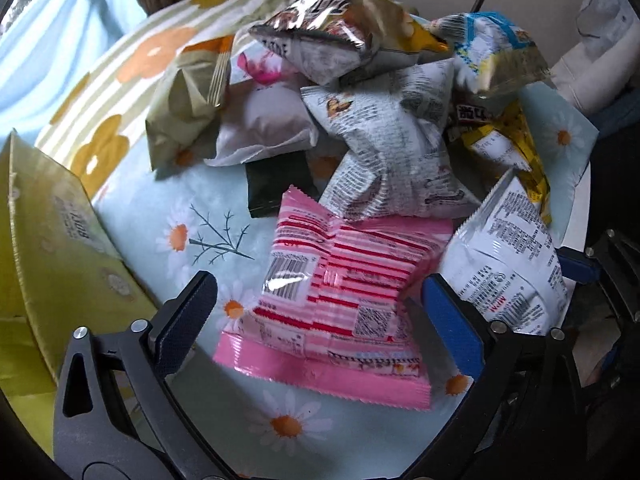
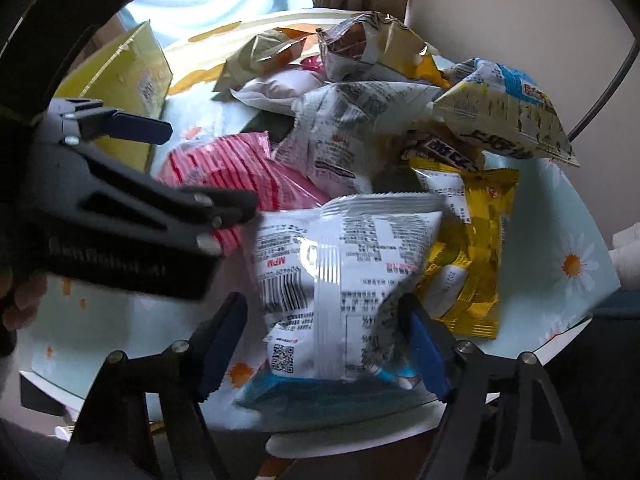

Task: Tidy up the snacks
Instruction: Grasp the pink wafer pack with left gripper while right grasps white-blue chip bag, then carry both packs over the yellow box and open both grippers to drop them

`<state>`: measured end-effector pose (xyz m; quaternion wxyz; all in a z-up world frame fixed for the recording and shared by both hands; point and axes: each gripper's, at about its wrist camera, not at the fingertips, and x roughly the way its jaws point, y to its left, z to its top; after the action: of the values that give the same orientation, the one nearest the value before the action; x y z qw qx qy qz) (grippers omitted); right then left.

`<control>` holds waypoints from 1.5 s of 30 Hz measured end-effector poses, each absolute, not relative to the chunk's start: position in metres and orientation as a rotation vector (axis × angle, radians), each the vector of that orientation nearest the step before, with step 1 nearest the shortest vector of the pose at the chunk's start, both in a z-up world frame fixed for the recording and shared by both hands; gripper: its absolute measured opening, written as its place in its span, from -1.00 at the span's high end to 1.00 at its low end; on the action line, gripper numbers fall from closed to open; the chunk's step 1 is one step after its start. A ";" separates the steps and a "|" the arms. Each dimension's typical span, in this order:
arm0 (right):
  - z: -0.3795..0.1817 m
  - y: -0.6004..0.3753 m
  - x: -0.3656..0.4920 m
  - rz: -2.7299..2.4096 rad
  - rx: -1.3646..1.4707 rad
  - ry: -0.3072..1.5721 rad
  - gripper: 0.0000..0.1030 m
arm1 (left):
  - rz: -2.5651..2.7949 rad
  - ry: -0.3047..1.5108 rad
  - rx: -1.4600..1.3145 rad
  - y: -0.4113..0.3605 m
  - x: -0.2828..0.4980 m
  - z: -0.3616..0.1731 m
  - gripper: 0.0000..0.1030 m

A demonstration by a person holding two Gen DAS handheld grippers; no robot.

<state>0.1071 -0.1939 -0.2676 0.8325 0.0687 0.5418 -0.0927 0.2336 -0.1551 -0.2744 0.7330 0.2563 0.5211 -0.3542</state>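
Note:
A heap of snack packets lies on a round table with a daisy-print cloth [image 1: 208, 240]. In the left wrist view my left gripper [image 1: 320, 292] is open, its fingers on either side of a pink striped packet [image 1: 336, 304] lying flat. To its right is a white printed packet [image 1: 516, 264]. In the right wrist view my right gripper [image 2: 324, 324] is open around that white packet [image 2: 340, 280], whose blue end points toward me. The left gripper [image 2: 180, 168] shows at the left, over the pink packet [image 2: 228, 172].
A yellow cardboard box [image 1: 48, 240] stands at the table's left, also in the right wrist view [image 2: 128, 80]. Further packets pile at the back: silver-gold [image 1: 336, 44], white [image 1: 388, 152], yellow [image 2: 476, 248], blue-and-yellow [image 2: 504, 112]. The table edge [image 2: 580, 320] is close on the right.

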 end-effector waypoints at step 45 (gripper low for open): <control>-0.115 -0.222 0.121 0.106 0.032 0.903 -0.01 | -0.424 0.916 0.045 -0.075 0.193 -0.095 -0.27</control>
<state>0.1211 -0.2221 -0.1154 0.8983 0.0156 0.4361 0.0514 0.1926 -0.0748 -0.0948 0.8750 0.0216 0.4390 -0.2031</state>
